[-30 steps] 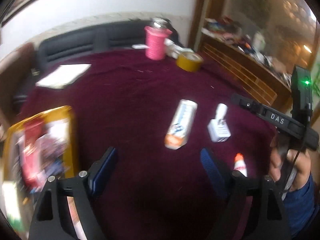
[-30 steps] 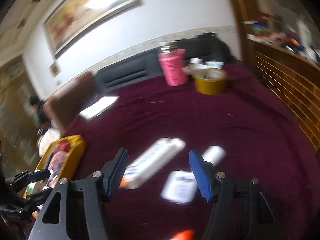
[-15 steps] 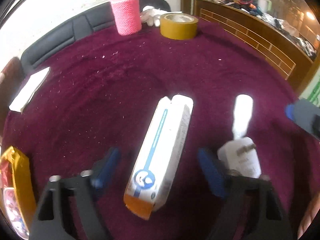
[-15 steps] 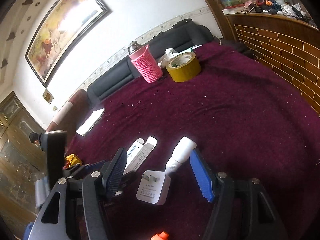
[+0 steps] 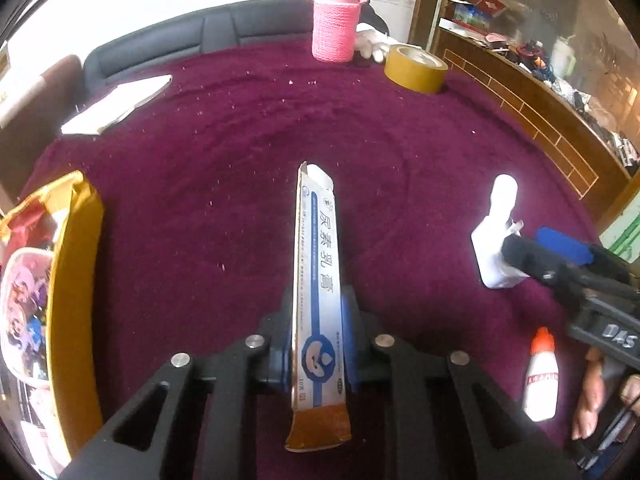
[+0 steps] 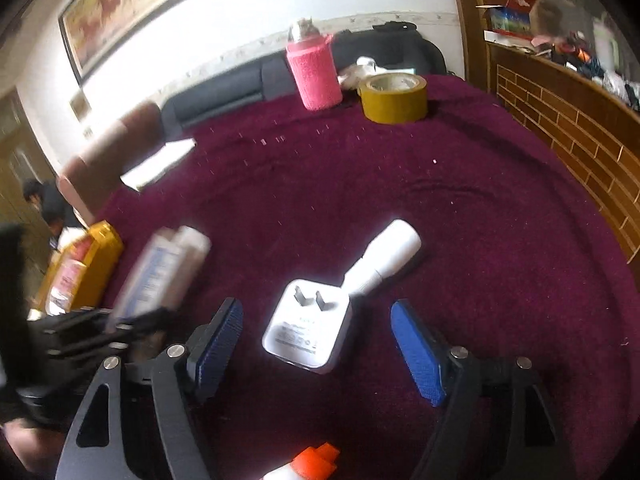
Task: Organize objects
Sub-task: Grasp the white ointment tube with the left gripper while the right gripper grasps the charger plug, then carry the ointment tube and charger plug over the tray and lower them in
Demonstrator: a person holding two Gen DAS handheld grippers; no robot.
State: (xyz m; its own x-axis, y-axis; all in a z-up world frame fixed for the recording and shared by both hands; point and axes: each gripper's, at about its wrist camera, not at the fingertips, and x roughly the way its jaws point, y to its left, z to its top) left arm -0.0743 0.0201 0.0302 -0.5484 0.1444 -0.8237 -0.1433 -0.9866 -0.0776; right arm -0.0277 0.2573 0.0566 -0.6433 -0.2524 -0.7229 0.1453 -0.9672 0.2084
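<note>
A long white-and-blue carton (image 5: pixel 318 264) with an orange end points away along the maroon tablecloth (image 5: pixel 224 168). My left gripper (image 5: pixel 316 320) is shut on its near half, a blue pad pressed on each side. In the right wrist view the carton (image 6: pixel 164 272) is a blur at the left. My right gripper (image 6: pixel 316 306) hangs low over a white plug adapter (image 6: pixel 308 326), its jaws opening. The adapter lies between the pads (image 6: pixel 216 344) without touching them. A white tube (image 6: pixel 390 258) lies against the adapter's far corner.
A yellow tray (image 5: pixel 76 280) of packets sits at the left edge. A small white bottle with an orange cap (image 5: pixel 541 376) lies near the right hand. A pink-sleeved flask (image 5: pixel 335 26), a roll of yellow tape (image 5: pixel 416 68) and a white booklet (image 5: pixel 116 104) stand far back.
My left gripper came down over the carton and shut on it. My right gripper sank toward the plug adapter and its jaws spread wider.
</note>
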